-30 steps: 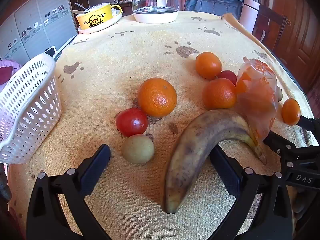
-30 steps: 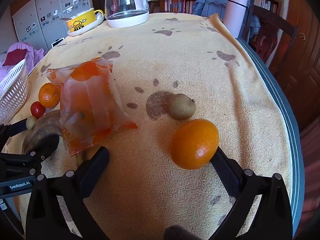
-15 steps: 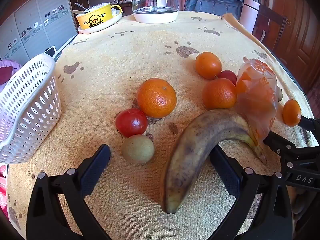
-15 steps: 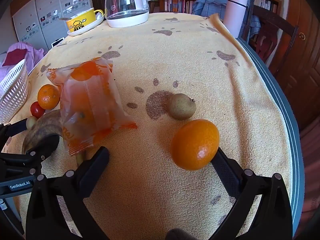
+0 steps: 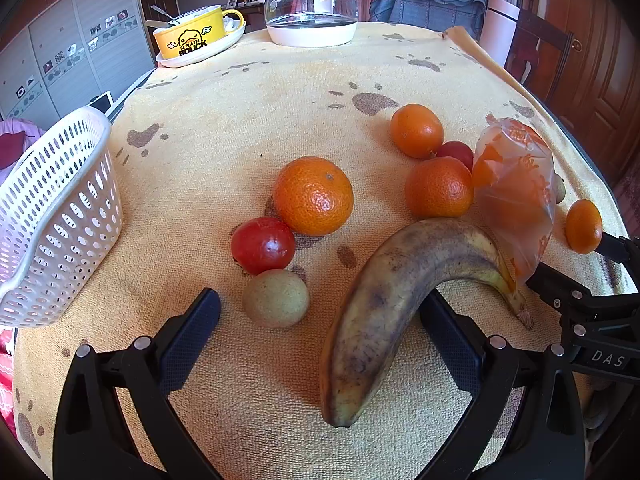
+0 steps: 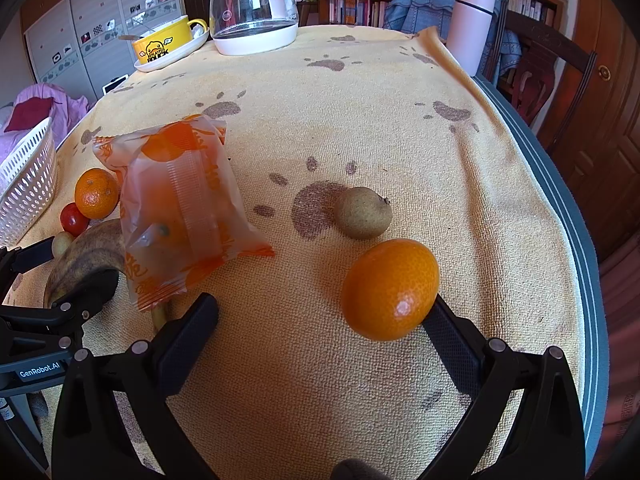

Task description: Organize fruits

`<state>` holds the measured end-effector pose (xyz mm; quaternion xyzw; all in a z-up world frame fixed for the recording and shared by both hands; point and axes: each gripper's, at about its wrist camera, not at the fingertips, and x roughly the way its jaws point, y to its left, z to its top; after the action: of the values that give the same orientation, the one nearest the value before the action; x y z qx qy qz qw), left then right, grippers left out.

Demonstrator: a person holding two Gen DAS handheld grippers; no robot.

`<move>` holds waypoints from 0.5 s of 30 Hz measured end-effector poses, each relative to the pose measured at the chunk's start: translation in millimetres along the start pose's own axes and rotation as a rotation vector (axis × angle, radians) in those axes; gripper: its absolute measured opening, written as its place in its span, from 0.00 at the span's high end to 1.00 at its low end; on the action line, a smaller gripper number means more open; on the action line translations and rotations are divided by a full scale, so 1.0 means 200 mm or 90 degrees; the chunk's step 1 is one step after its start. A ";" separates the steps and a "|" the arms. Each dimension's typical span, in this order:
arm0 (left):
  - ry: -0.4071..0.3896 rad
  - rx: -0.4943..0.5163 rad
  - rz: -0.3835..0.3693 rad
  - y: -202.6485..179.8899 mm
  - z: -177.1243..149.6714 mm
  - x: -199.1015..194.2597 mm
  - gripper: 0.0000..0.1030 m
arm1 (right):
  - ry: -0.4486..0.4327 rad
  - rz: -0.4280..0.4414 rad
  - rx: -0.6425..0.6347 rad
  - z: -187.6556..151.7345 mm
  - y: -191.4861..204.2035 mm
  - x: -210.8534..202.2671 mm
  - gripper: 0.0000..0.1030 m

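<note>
On the yellow cloth lie four loose oranges: one big (image 5: 313, 195), two middling (image 5: 439, 187) (image 5: 416, 130), and one small (image 5: 583, 225) at the right. There are two red tomatoes (image 5: 263, 245) (image 5: 456, 152), two brown-green round fruits (image 5: 276, 298) (image 6: 363, 212), one banana (image 5: 394, 296), one orange plastic packet (image 5: 516, 192), one white basket (image 5: 56, 216), one yellow cup (image 5: 192, 36) and one glass jug (image 5: 312, 0).

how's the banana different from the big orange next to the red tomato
The banana is long, curved and yellow mottled with brown; the big orange is round and bright orange. The banana lies partly between the left gripper's open fingers, its stem end under the plastic bag; the orange sits beyond them, touching the red tomato. Both rest loose on the yellow cloth, outside the white basket.
</note>
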<state>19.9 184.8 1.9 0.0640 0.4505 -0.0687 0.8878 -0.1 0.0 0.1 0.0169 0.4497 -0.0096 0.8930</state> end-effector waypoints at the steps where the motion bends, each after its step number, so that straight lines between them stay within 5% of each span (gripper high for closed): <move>1: 0.000 0.000 0.000 0.00 0.00 0.00 0.02 | 0.000 0.000 0.000 0.00 0.00 0.00 0.05; 15: 0.000 -0.001 -0.003 0.00 0.00 0.00 0.02 | 0.001 -0.002 -0.001 0.00 0.01 0.00 0.05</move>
<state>20.6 184.6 1.6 0.0621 0.4504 -0.0702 0.8879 -0.2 1.5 0.7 0.0157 0.4505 -0.0107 0.8926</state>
